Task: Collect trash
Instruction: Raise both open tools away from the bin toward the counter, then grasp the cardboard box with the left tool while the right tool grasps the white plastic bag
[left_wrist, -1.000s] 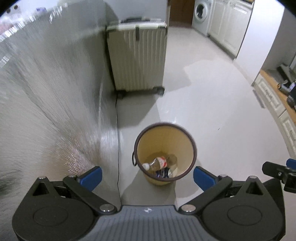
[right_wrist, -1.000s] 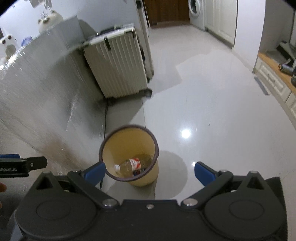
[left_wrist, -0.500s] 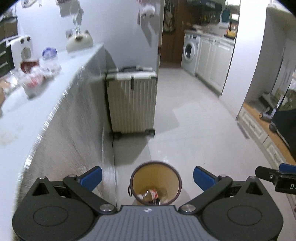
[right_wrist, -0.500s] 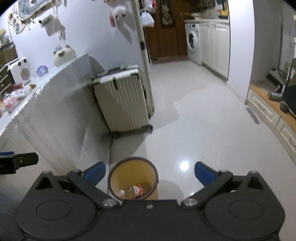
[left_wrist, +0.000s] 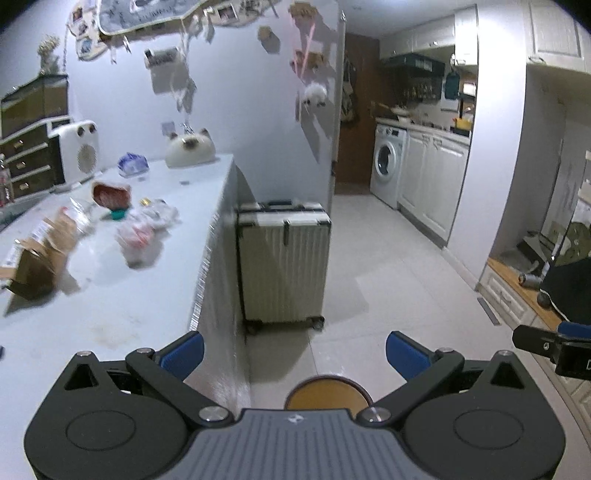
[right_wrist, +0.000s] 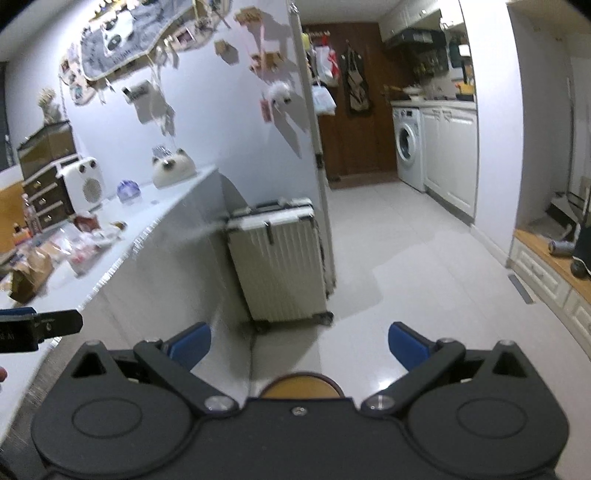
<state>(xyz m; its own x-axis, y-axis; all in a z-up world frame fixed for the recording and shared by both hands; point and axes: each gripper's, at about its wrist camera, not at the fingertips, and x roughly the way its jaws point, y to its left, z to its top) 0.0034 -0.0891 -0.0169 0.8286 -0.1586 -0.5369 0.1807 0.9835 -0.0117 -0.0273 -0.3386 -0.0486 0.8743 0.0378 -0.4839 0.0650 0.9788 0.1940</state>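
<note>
A yellow trash bin (left_wrist: 327, 391) with a dark rim stands on the floor by the counter's side, mostly hidden under my left gripper (left_wrist: 293, 350); in the right wrist view the bin (right_wrist: 301, 386) shows only its far rim. Both grippers are open and empty, high above the bin; my right gripper (right_wrist: 299, 341) is level with the counter edge. On the white counter (left_wrist: 110, 302) lie a brown paper bag (left_wrist: 40, 254), crumpled clear wrappers (left_wrist: 142, 230) and a red packet (left_wrist: 110, 194). The bin's contents are hidden.
A cream ribbed suitcase (left_wrist: 282, 262) stands against the counter's end. A cat-shaped ornament (left_wrist: 190, 147) and a white heater (left_wrist: 75, 151) sit at the counter's back. Open tiled floor (left_wrist: 388, 277) runs to a washing machine (left_wrist: 388, 166) and white cabinets (left_wrist: 432, 181).
Both grippers rose and tilted up from over the bin. The bin slid to the bottom edge of both views, its bottle now hidden, and the countertop with its litter came into sight.
</note>
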